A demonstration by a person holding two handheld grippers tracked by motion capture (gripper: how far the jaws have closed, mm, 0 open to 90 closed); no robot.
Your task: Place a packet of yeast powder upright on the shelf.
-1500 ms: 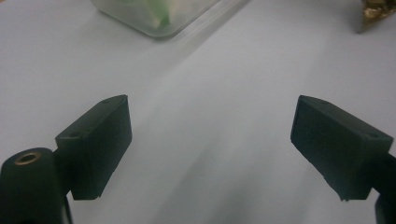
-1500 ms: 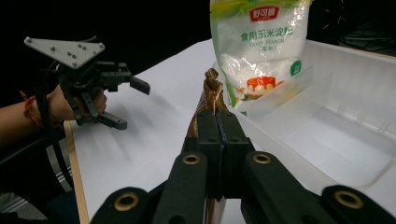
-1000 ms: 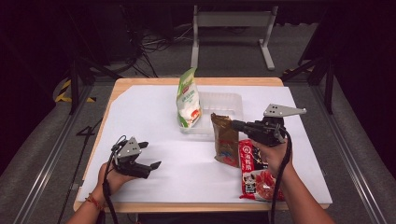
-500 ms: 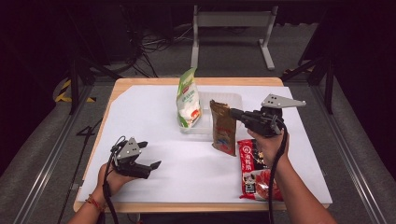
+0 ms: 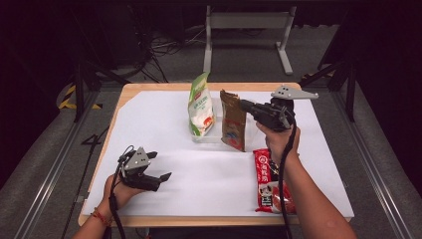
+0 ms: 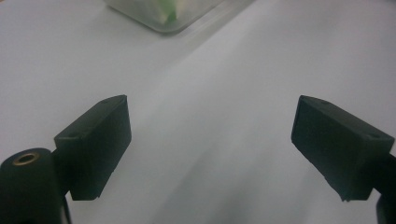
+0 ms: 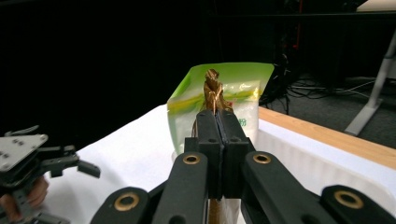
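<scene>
Brown snack packet hangs upright above the clear plastic bin, pinched at its top edge by the right gripper, whose jaws are closed on it. A green-and-white bag stands in the bin just beside it. The left gripper rests low with jaws spread wide, empty. A red packet lies flat on the white sheet covering the wooden table. Around it, dark room, grey floor, cables.
</scene>
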